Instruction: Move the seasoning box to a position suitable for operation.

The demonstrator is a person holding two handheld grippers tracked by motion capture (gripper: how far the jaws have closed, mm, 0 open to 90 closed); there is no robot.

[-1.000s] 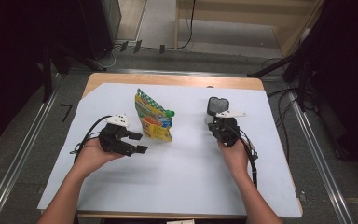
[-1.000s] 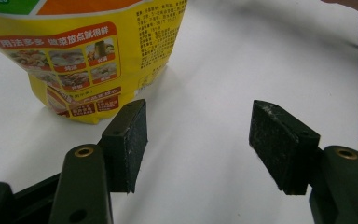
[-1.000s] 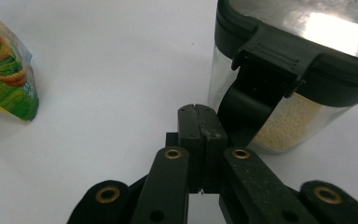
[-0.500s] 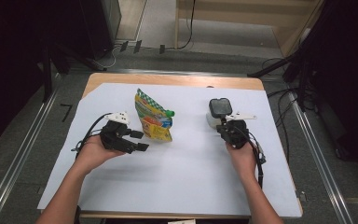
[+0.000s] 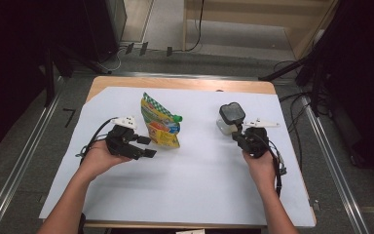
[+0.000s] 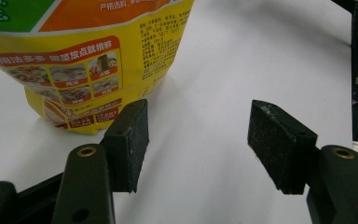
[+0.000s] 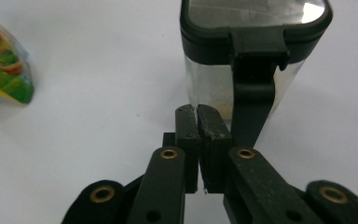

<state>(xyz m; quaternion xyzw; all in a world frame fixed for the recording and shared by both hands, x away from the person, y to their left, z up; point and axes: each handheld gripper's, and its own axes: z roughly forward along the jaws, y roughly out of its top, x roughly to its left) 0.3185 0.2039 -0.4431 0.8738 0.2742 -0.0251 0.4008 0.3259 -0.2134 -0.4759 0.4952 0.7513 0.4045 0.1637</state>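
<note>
A yellow and green pouch with a green cap stands left of centre on the white sheet. My left gripper lies just left of it, open; in the left gripper view the pads stand wide apart beside the pouch with nothing between them. At the right stands a clear container with a black latched lid. My right gripper points at it from the near right. In the right gripper view its jaws look shut just short of the container; they have just been opening a hair, with nothing between them.
The white sheet covers a wooden table whose far edge shows. Cables trail from both grippers over the sheet. Metal rails run along the floor on both sides. The pouch's corner shows at the left of the right gripper view.
My right gripper has drawn back a little from the container, toward the right and the near edge. The left gripper, the pouch and the container stay where they were.
</note>
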